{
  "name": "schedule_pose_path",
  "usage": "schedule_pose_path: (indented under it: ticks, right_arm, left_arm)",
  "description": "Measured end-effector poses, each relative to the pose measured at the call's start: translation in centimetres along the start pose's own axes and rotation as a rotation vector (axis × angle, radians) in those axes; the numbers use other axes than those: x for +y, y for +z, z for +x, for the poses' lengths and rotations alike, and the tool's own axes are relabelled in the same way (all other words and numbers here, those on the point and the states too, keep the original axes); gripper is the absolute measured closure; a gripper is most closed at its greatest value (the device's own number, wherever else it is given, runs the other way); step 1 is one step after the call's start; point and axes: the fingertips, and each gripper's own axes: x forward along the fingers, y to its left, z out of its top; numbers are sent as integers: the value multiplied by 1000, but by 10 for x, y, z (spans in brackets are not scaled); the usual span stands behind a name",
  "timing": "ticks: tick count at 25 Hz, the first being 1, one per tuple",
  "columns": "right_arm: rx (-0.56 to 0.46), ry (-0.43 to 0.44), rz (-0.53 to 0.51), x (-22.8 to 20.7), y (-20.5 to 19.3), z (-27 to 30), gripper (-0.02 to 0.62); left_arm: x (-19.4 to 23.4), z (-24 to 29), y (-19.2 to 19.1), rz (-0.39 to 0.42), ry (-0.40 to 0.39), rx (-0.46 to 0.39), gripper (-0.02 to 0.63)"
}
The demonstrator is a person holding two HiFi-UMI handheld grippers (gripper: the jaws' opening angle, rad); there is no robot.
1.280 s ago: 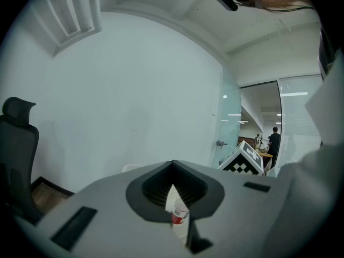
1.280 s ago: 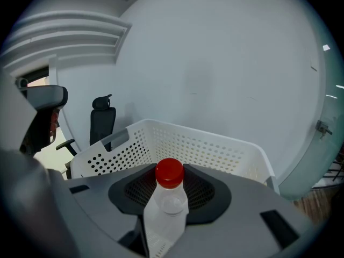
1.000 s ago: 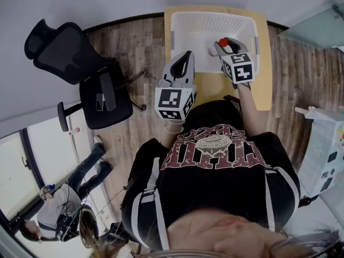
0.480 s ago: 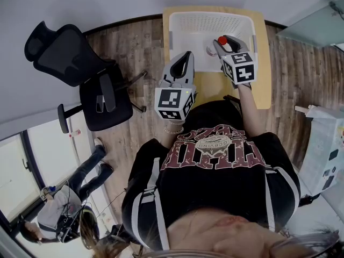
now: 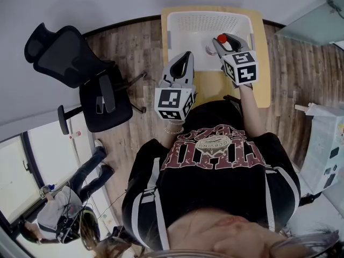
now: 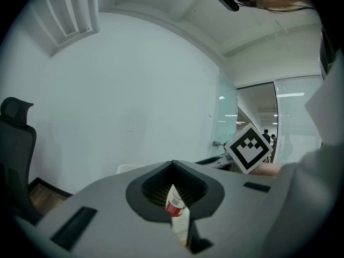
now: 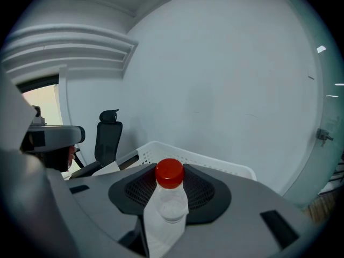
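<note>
My right gripper (image 5: 226, 41) is shut on a clear bottle with a red cap (image 5: 221, 38), held over the near right part of a white perforated basket (image 5: 183, 23) on a wooden table (image 5: 260, 63). In the right gripper view the bottle (image 7: 171, 208) stands upright between the jaws, with the basket rim (image 7: 204, 161) behind it. My left gripper (image 5: 185, 57) hovers by the table's left edge, in front of the basket. It is shut on a small white bottle with a red label (image 6: 176, 213). A small pale object (image 5: 209, 50) lies in the basket.
Two black office chairs (image 5: 67, 50) stand on the wood floor left of the table. A seated person (image 5: 59, 214) is at the lower left. A glass partition (image 5: 317, 23) and a white cabinet (image 5: 322, 155) are on the right.
My right gripper has risen and tipped up with the red-capped bottle, so the basket sits lower in its view. Its marker cube stands higher in the left gripper view. The left gripper barely moved.
</note>
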Motion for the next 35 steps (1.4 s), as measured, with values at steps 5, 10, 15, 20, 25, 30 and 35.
schedule_pose_path:
  ticks: [5,10,15,20,25,30,35]
  right_arm:
    - [-20,3,-3,0,8,-9,431]
    - [-52,8,-7,2,20,-21,431]
    - [-77,9,-15,0,28,-35,431]
    - [-94,7,-20,-2,32,-46,431]
    - [-109,5,-25,-4,36,-57,431]
    - [-132,-4,-30,-6,43,-69,431]
    - [-157,-15,-32,-12,49,-84,431]
  left_arm:
    - [-4,1,0,2,-9,0,560]
    - [-9,1,0,5,-20,-1,560]
    - [-21,3,-1,11,-38,0,560]
    - [-30,4,-1,15,-49,1,560]
    - [-38,5,-2,17,-63,2,560]
    - [-44,6,-4,19,-76,4,559]
    - [-53,8,-5,20,-89,5,560]
